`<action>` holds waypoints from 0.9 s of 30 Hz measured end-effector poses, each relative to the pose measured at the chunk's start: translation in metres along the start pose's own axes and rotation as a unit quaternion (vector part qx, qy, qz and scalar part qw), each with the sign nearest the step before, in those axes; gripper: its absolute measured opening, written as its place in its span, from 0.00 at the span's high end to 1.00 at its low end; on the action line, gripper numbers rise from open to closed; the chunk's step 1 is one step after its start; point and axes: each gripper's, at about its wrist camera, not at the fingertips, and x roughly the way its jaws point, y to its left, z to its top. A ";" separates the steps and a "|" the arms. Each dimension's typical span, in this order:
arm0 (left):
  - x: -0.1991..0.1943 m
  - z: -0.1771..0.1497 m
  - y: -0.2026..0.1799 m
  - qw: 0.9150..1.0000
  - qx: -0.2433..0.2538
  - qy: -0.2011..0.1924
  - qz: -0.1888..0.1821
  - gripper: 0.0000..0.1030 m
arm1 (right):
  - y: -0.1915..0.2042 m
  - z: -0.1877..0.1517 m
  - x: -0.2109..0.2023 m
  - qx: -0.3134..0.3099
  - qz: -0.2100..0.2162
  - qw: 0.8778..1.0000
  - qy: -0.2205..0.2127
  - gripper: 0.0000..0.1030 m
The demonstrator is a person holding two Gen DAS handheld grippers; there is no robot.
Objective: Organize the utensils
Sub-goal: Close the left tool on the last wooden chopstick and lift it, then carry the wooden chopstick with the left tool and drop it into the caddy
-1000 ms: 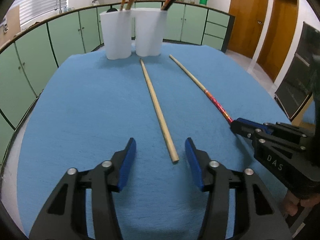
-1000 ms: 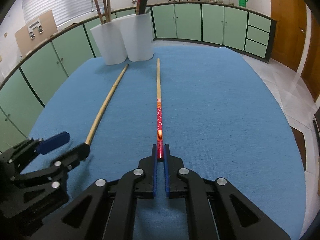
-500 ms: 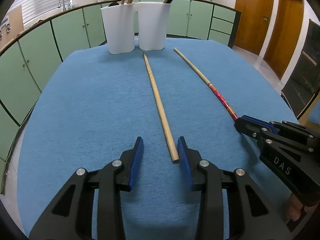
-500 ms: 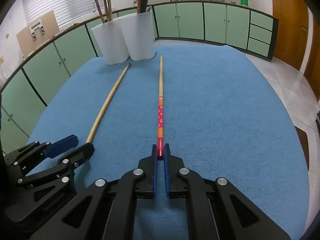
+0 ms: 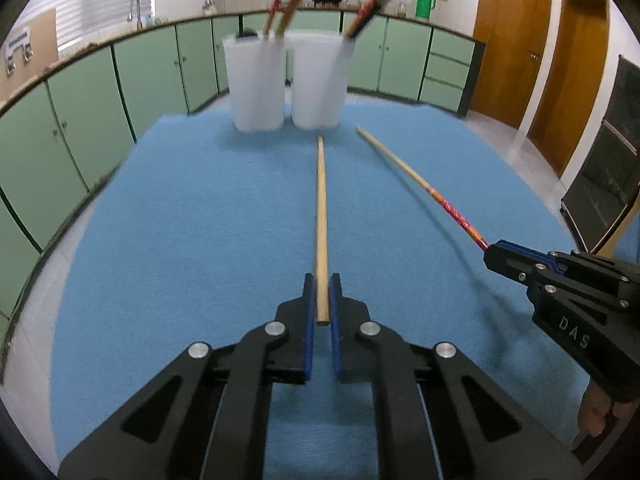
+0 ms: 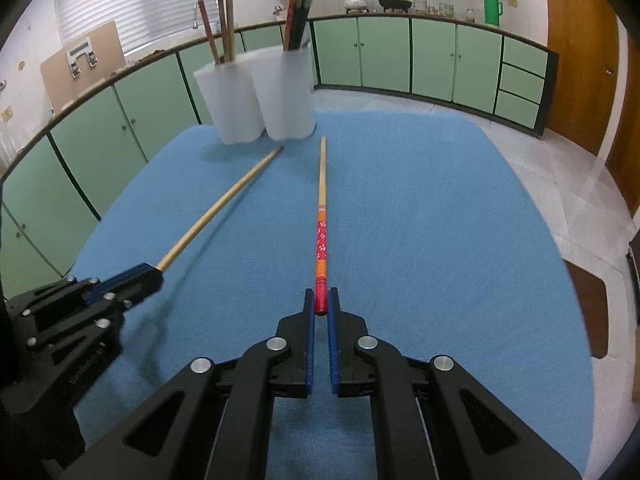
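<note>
I have both tongs clamped, each on the near end of one chopstick. My left tongs (image 5: pixel 321 300) grip the plain wooden chopstick (image 5: pixel 321 216) between the blue pads, and it runs straight away from me over the blue cloth (image 5: pixel 192 240) covering the bench, its far tip ending just short of the two white holders. My right tongs (image 6: pixel 321 304) are pressed on the red end of the red-patterned chopstick (image 6: pixel 321 236), whose bare wooden far half points toward the right white holder (image 6: pixel 286 96). From the right wrist view the left tongs sit low at the left edge with the plain chopstick slanting up toward the holders. The left white holder (image 6: pixel 232 106) stands touching the right one at the far side of the cloth; the left one has a few wooden and reddish sticks standing in it, the right one darker red and black ones. Green cabinets (image 6: pixel 400 56) curve round behind the bench.
</note>
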 end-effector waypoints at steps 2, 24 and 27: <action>-0.012 0.008 0.001 1.000 0.008 -0.017 0.006 0.94 | 0.000 0.008 -0.011 -0.002 0.001 1.000 -0.014 0.94; -0.107 0.125 0.023 0.986 0.007 -0.160 -0.041 0.94 | -0.005 0.137 -0.097 -0.013 0.088 0.989 -0.115 0.94; -0.110 0.137 0.026 0.985 0.008 -0.166 -0.047 0.95 | 0.003 0.153 -0.097 -0.031 0.097 0.988 -0.114 0.94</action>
